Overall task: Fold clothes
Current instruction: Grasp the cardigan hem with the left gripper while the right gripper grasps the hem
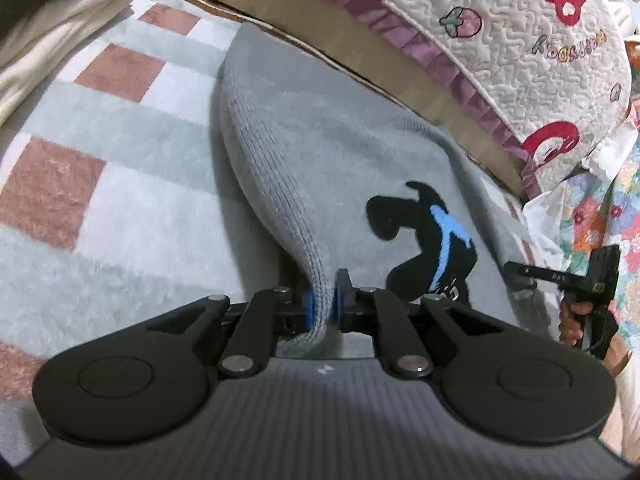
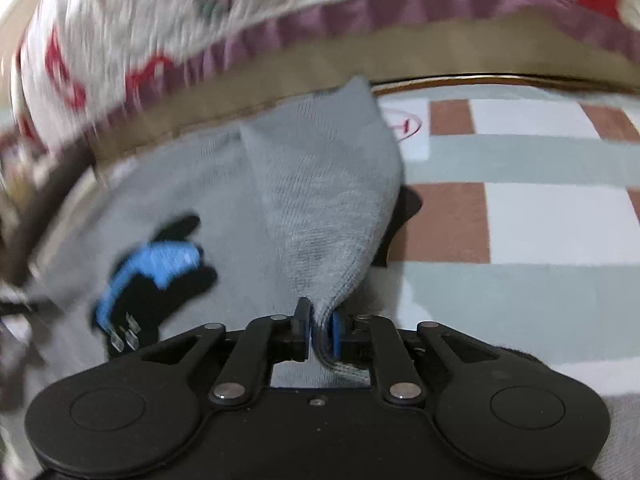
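Note:
A grey knit garment (image 1: 320, 152) with a black and blue print (image 1: 432, 240) lies on a checked blanket. My left gripper (image 1: 323, 304) is shut on a ribbed edge of it, and the cloth rises in a ridge from the pads. At the right edge of the left wrist view, a hand (image 1: 572, 316) holds the other gripper's black body beside the garment. In the right wrist view, my right gripper (image 2: 319, 326) is shut on another edge of the grey garment (image 2: 320, 200), lifting a fold, with the print (image 2: 160, 272) to its left.
The checked blanket (image 1: 100, 160) in pink, white and pale green spreads around the garment (image 2: 520, 220). A quilted cover with red shapes and a purple frill (image 1: 500, 40) bounds the far side. Cream cloth (image 1: 60, 20) lies top left and floral fabric (image 1: 600, 208) at right.

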